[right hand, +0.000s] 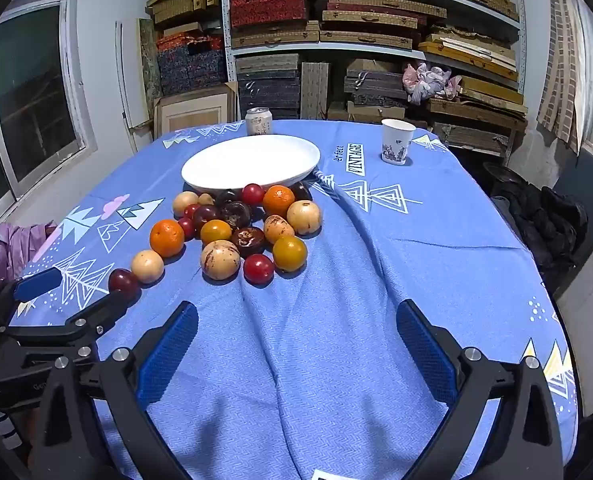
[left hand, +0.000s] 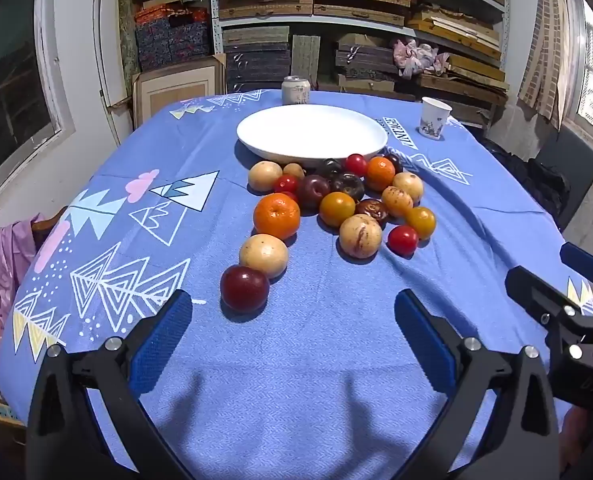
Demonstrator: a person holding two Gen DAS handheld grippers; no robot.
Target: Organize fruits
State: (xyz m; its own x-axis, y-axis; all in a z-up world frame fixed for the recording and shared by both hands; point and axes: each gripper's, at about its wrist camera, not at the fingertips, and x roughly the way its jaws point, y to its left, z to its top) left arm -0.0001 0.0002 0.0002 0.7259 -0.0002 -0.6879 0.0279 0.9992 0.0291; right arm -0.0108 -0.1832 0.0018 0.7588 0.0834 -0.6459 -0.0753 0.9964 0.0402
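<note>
Left wrist view: the left gripper (left hand: 292, 316) is held over the blue tablecloth (left hand: 304, 360) with its two blue fingers (left hand: 164, 336) spread wide apart, and nothing is pinched between them. A dark red plum (left hand: 244, 288) is seen just past the left finger, with a pale round fruit (left hand: 263, 255) touching it and a big orange (left hand: 276, 216) behind that. More fruits (left hand: 360, 200) are piled close together in front of a white plate (left hand: 311, 131), and no fruit is seen on the plate. A can (left hand: 295, 90) is stood behind the plate, and a paper cup (left hand: 434, 117) is set well apart on the right.

From the right wrist view, the right gripper (right hand: 296, 328) is also seen spread wide, with only a rumpled fold of cloth below it and nothing held. The pile of fruits is found ahead and to the left of it. A red tomato (right hand: 258, 268) and a yellow one (right hand: 289, 253) are the nearest to it. The left gripper is seen at the left edge, close to the dark plum.
</note>
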